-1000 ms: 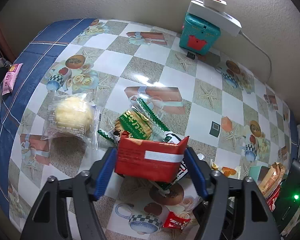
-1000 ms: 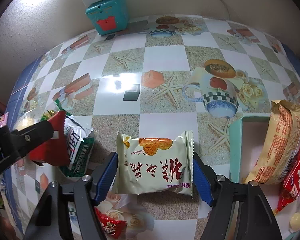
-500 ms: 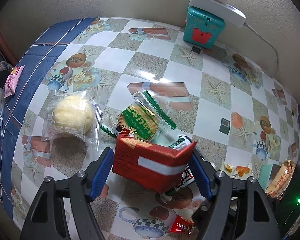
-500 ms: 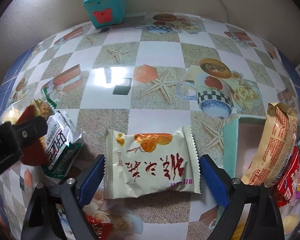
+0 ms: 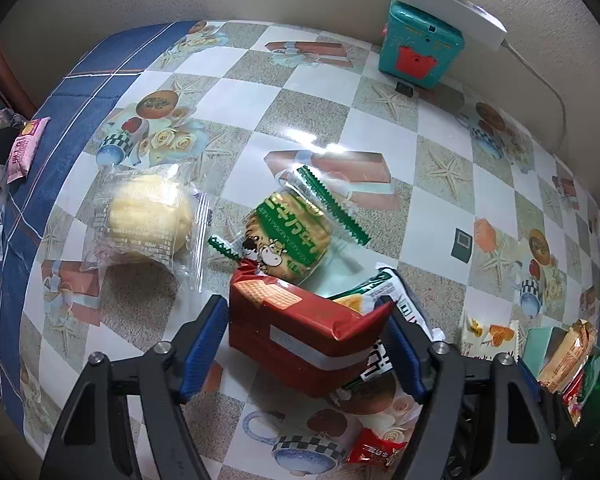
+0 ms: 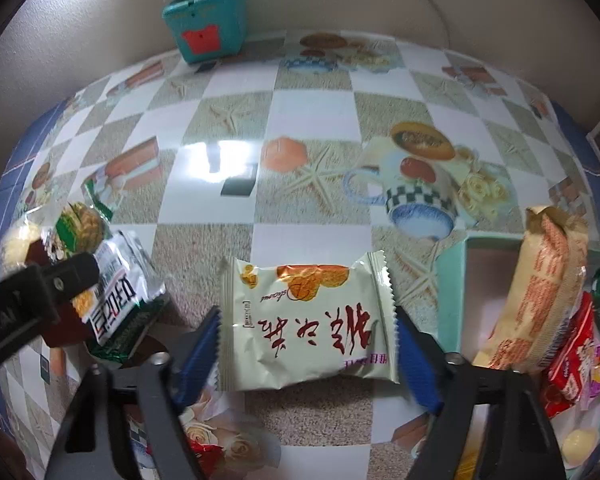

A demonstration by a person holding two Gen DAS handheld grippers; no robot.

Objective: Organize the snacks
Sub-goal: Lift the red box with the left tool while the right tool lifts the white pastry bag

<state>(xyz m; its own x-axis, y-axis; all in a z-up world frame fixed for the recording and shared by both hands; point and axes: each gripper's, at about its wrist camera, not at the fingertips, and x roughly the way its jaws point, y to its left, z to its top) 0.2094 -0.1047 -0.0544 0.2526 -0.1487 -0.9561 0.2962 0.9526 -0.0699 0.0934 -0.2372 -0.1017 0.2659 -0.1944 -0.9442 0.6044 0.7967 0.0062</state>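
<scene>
Since the earlier frames, the red cracker pack [image 5: 304,336] has been tilted further and carried a little to the right in the left gripper [image 5: 304,344], while the cream pastry packet [image 6: 306,322] has been kept between the fingers of the right gripper [image 6: 306,354]. At the far left of the left wrist view, a pink sachet [image 5: 22,150] is seen on the blue border of the tablecloth [image 5: 240,92]. To its right, a clear-wrapped yellow cake [image 5: 148,216] lies flat on the cloth, and just beside it a green biscuit packet [image 5: 290,236] is found. The red cracker pack is clamped between the blue pads [image 5: 202,346] of the left gripper, above a green and white packet [image 5: 384,360]. A small red candy [image 5: 374,448] lies near the front edge. In the right wrist view, the cream pastry packet is grasped by the right gripper, raised near the left wall of the mint tray [image 6: 450,296]. Inside the tray, an orange-printed wafer pack [image 6: 540,292] is leaned upright, with red packets [image 6: 572,364] to its right. At the far wall, a teal box [image 5: 420,50] is stood under a white power strip [image 5: 448,10].
</scene>
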